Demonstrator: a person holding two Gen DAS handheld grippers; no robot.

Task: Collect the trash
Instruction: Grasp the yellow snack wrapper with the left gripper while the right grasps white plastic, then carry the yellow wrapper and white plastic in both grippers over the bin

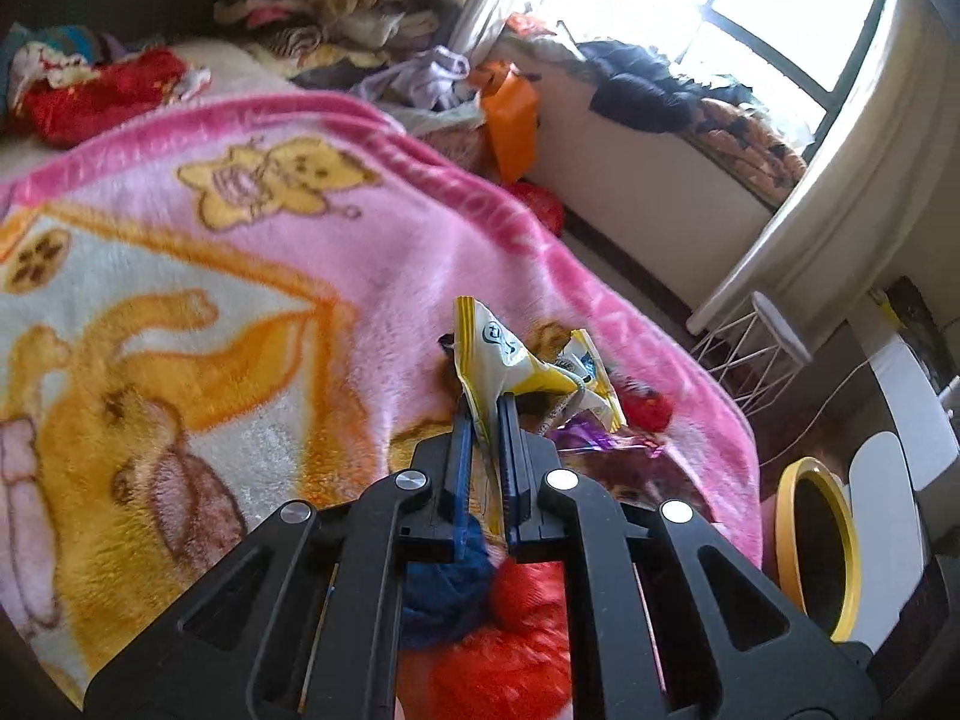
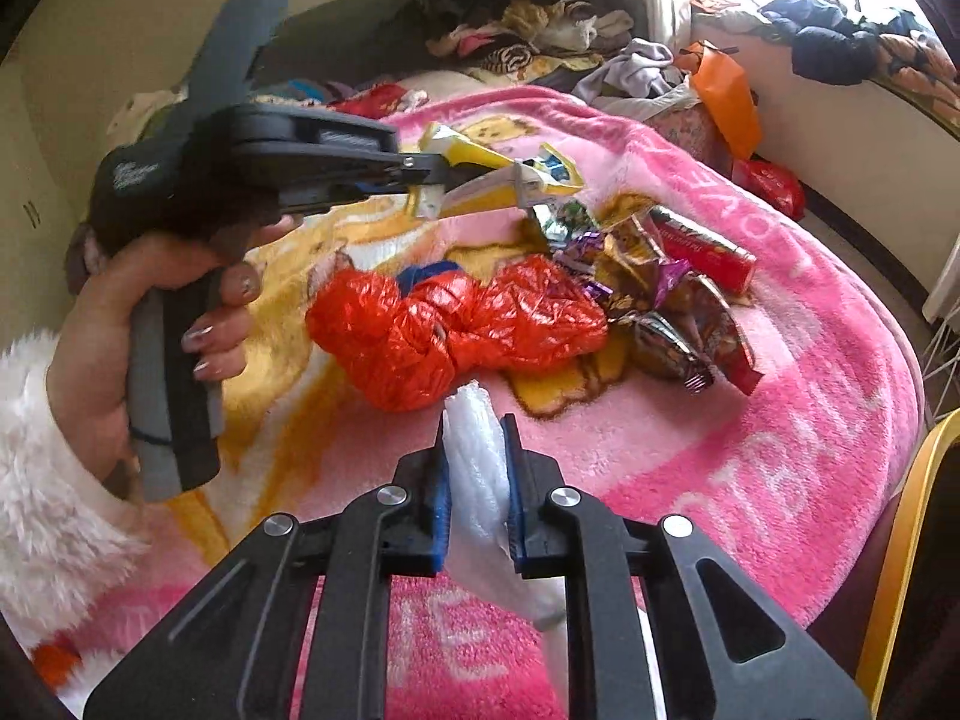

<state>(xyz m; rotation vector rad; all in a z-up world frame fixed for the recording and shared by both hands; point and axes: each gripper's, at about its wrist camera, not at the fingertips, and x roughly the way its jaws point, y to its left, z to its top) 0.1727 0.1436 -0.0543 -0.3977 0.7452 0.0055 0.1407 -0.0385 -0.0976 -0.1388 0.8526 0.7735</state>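
My left gripper (image 1: 485,405) is shut on a yellow and white snack wrapper (image 1: 504,354) and holds it above the pink blanket (image 1: 336,222). From the right wrist view the left gripper (image 2: 441,171) holds that wrapper (image 2: 498,171) in the air. My right gripper (image 2: 477,426) is shut on a white crumpled plastic bag (image 2: 480,468) near the blanket's front. On the blanket lie a red plastic bag (image 2: 456,324), a red wrapper (image 2: 702,246) and several shiny foil wrappers (image 2: 654,300).
A yellow-rimmed bin (image 1: 816,546) stands on the floor right of the bed; its rim (image 2: 900,546) also shows in the right wrist view. Clothes (image 2: 540,18) are piled at the bed's far end. An orange bag (image 1: 510,120) and a white wire stool (image 1: 774,330) stand nearby.
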